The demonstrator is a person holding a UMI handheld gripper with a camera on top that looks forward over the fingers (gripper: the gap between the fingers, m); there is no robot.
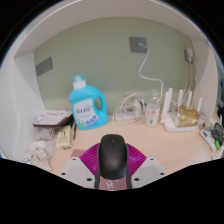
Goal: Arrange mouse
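Mouse (112,155), black and rounded, sits right between the two fingers of the gripper (112,172). The pink pads (88,160) hug it on both sides, so the gripper looks pinched onto the mouse. The mouse is above the light counter (130,138).

Behind the mouse and a bit to one side stands a blue soap bottle (87,102) with a white cap and a handle. Beside the bottle, farther from the mouse, some small flat packs (52,119) lie in a pile. On the other side of the bottle is a tangle of white cords (133,108). Past the cords stands a white box with thin sticks pointing up (183,110). A gray plate (139,44) is on the green wall behind the bottle, with a white cord hanging from it.
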